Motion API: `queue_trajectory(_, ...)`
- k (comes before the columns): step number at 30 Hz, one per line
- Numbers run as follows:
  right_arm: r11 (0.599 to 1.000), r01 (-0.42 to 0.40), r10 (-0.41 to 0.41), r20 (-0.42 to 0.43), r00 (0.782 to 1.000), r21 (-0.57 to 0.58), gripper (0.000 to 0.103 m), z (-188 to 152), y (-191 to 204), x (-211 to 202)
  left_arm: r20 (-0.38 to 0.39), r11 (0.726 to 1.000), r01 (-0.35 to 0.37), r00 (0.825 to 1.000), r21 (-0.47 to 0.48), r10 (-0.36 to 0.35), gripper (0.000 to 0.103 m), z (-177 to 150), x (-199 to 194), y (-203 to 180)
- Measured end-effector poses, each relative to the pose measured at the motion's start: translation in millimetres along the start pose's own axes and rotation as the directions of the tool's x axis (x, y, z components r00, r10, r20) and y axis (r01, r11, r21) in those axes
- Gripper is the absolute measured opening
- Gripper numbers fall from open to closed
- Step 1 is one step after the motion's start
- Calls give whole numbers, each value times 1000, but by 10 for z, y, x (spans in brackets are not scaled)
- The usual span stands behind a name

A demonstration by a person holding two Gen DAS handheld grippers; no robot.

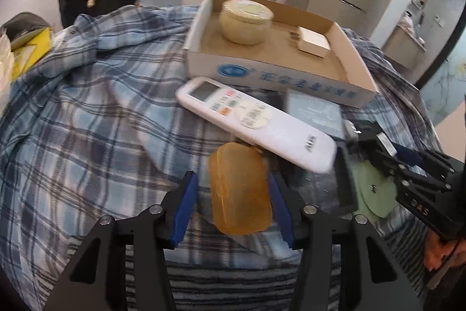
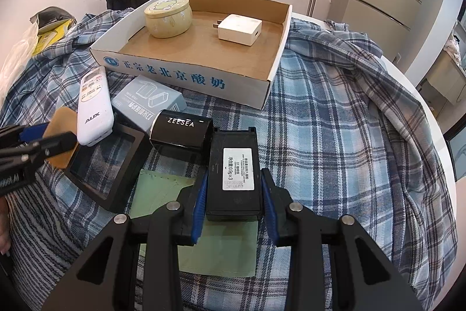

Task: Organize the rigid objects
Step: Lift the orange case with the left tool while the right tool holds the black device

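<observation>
Left gripper [image 1: 231, 206] spread around amber case [image 1: 240, 190], pads apart from it. Right gripper [image 2: 233, 204] pinching black box [image 2: 233, 174]. Tray [image 2: 163, 69] at 12 o'clock holds tin [image 2: 168, 16], charger [image 2: 239, 29].

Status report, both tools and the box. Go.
Left tool straddles amber case, contact unclear. Right tool shut on black case. Cardboard box holds tin and charger. White remote lies before box.

Open floor in the cardboard tray [image 2: 271, 69] between tin [image 2: 169, 16] and charger [image 2: 239, 29]; remote [image 2: 94, 104] and boxes [image 2: 148, 98] crowd its front.
</observation>
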State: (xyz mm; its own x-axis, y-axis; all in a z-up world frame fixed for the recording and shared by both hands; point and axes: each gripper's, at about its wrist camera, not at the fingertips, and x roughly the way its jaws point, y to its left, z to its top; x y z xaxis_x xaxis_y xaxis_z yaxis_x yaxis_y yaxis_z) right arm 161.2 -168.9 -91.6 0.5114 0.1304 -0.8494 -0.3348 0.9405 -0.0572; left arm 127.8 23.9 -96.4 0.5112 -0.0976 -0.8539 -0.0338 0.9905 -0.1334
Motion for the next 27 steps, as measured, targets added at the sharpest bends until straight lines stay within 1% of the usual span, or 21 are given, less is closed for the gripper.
queue_trajectory(1, 1000, 2, -2, 0, 1000, -2, 32, 4, 1, 1, 3, 1000, -2, 1000, 0, 2, 43, 7, -3, 11)
queue_trajectory(4, 1000, 7, -7, 1, 1000, -7, 32, 3, 9, -3, 4, 1000, 14, 1000, -17, -14, 43, 25, 1, 53)
queue_trajectory(7, 1000, 8, -8, 2, 1000, -8, 32, 5, 10, -5, 14, 1000, 8, 1000, -12, -8, 44, 34, -6, 53)
queue_trajectory(8, 1000, 9, -9, 2, 1000, -9, 32, 4, 8, -5, 18, 1000, 11, 1000, -11, -11, 47, 33, -18, 49)
queue_trajectory(10, 1000, 8, -8, 2, 1000, -9, 32, 3, 15, -7, 40, 1000, 24, 999, -13, -23, 69, 30, -74, 37)
queue_trajectory(11, 1000, 9, -9, 2, 1000, -9, 32, 4, 15, -6, 59, 1000, 23, 998, -9, -22, 72, 32, -112, 26)
queue_trajectory(12, 1000, 9, -9, 2, 1000, -9, 32, 4, 14, -6, 82, 1000, 3, 997, 1, -3, 73, 31, -157, 9)
queue_trajectory(14, 1000, 10, -10, 2, 1000, -10, 32, 4, 11, -5, 122, 997, -72, 990, 28, 68, 73, 28, -226, -36)
queue_trajectory(16, 1000, 11, -11, 2, 1000, -11, 32, 5, 8, -6, 111, 995, -90, 990, 46, 84, 73, 30, -220, -68)
queue_trajectory(18, 1000, 11, -11, 2, 1000, -11, 32, 5, 10, -5, 67, 996, -64, 996, 57, 60, 73, 14, -171, -92)
queue_trajectory(20, 1000, 12, -12, 2, 1000, -11, 32, 5, 14, -4, 21, 997, -54, 998, 60, 53, 73, -9, -106, -109)
queue_trajectory(23, 1000, 12, -12, 2, 1000, -12, 32, 4, 15, -5, 9, 997, -59, 998, 54, 59, 71, -19, -46, -114)
queue_trajectory(27, 1000, 12, -12, 2, 1000, -12, 32, 4, 14, -6, -29, 999, -40, 999, 25, 41, 59, 2, 50, -41)
